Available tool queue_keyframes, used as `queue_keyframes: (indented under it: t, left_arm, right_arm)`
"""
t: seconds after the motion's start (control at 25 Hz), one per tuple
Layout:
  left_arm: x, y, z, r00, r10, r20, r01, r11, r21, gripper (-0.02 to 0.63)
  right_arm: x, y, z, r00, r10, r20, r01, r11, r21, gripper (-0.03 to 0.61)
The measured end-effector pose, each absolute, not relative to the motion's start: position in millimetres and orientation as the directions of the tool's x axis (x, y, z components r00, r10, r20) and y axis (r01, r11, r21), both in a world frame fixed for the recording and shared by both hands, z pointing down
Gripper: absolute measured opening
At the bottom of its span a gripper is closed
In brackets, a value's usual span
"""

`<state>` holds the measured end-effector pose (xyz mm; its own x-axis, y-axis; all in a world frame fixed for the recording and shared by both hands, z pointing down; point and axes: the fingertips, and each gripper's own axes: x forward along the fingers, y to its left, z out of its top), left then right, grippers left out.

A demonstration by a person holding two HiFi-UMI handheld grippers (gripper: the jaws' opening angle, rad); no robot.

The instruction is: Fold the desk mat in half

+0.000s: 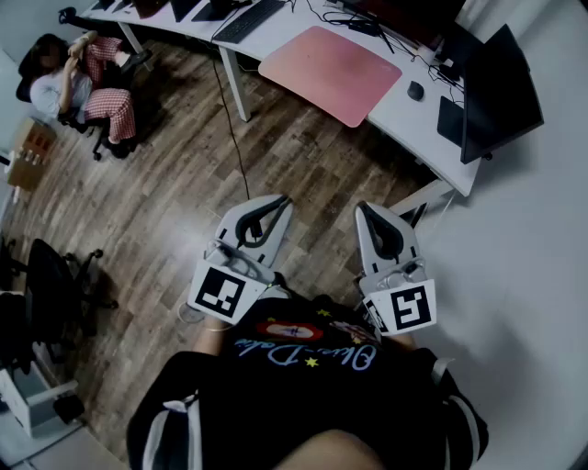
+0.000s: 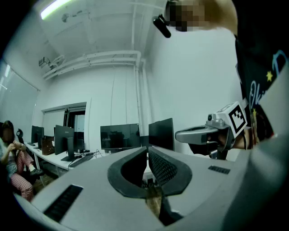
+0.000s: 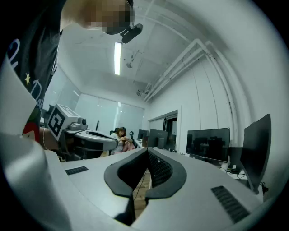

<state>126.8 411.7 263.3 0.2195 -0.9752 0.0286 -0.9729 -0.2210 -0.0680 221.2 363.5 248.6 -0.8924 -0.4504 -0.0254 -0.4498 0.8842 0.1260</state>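
Observation:
A pink desk mat (image 1: 333, 72) lies flat on the white desk (image 1: 395, 108) at the top of the head view, one corner hanging over the desk's front edge. Both grippers are held close to the person's chest, well short of the desk and over the wooden floor. My left gripper (image 1: 281, 202) is shut with nothing between its jaws. My right gripper (image 1: 362, 209) is shut and empty too. In the left gripper view the jaw tips (image 2: 147, 149) meet; the right gripper view shows its tips (image 3: 147, 150) together as well. The mat is hidden in both gripper views.
On the desk are a keyboard (image 1: 248, 20), a mouse (image 1: 415, 90), cables and dark monitors (image 1: 496, 92). A seated person (image 1: 87, 87) is at the far left, an office chair (image 1: 55, 285) at the near left. A white wall (image 1: 542, 275) runs along the right.

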Motion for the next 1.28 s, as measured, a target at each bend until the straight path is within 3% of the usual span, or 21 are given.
queue_keyframes:
  t: [1.04, 1.16, 1.2, 1.28]
  left_arm:
    - [81.5, 435.2, 268.3, 0.159, -0.987, 0.02, -0.987, -0.16, -0.027, 0.015]
    - [67.5, 437.5, 271.6, 0.143, -0.989, 0.028, -0.99, -0.144, -0.012, 0.081]
    - [61.9, 438.7, 272.0, 0.138, -0.99, 0.028, -0.99, -0.139, -0.01, 0.086]
    - [50.2, 442.1, 272.6, 0.125, -0.992, 0.022, -0.992, -0.126, -0.007, 0.086]
  right_arm:
    - [182.6, 373.3, 258.5, -0.906, -0.423, 0.001, -0.418, 0.897, 0.142, 0.002]
    - [170.2, 373.9, 258.7, -0.907, -0.42, 0.006, -0.416, 0.899, 0.136, 0.005]
    - [164.7, 374.3, 258.9, -0.908, -0.419, 0.008, -0.414, 0.9, 0.135, 0.01]
    - [152.4, 375.8, 259.6, -0.912, -0.409, 0.011, -0.403, 0.904, 0.143, 0.09]
